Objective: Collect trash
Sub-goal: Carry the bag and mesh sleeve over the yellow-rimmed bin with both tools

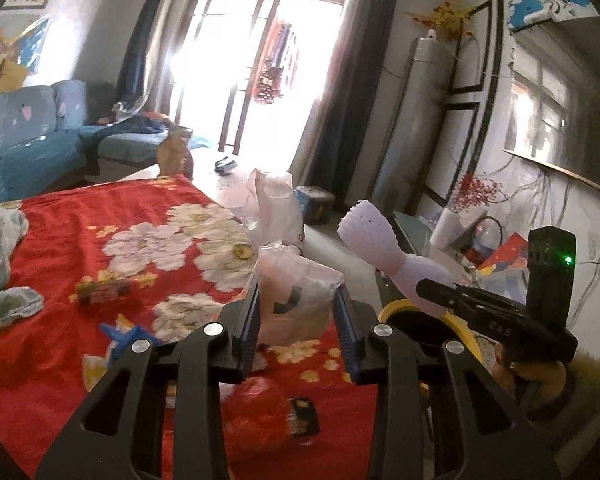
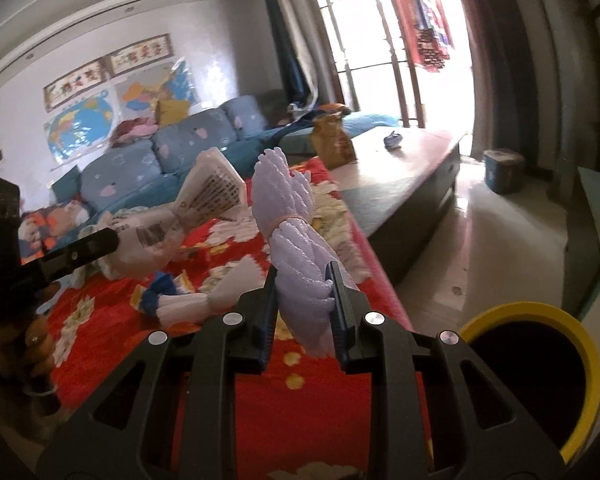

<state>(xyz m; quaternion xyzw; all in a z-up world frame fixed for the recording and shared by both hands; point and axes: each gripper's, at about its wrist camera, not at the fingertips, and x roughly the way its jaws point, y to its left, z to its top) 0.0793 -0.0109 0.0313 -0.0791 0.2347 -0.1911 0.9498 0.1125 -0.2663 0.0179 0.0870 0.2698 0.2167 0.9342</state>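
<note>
While both grippers were raised over the red floral cloth (image 1: 60, 240), a piece of trash was clamped in each.

A crumpled clear plastic bag (image 1: 296, 300) was pinched between the pads of the left gripper (image 1: 296, 316), its printed, twisted end seen from the right wrist view (image 2: 172, 224); a lilac foam net sleeve (image 2: 296, 264), tied at its middle with a rubber band, was gripped by the right gripper (image 2: 304, 316) and was held up beside the left one (image 1: 380, 240). A yellow-rimmed bin (image 2: 540, 320) was seen on the floor just beside the cloth's edge, below the right gripper. More wrappers (image 1: 100, 290) were left lying on the cloth, and a blue sofa (image 2: 172, 148) was seen beyond.
</note>
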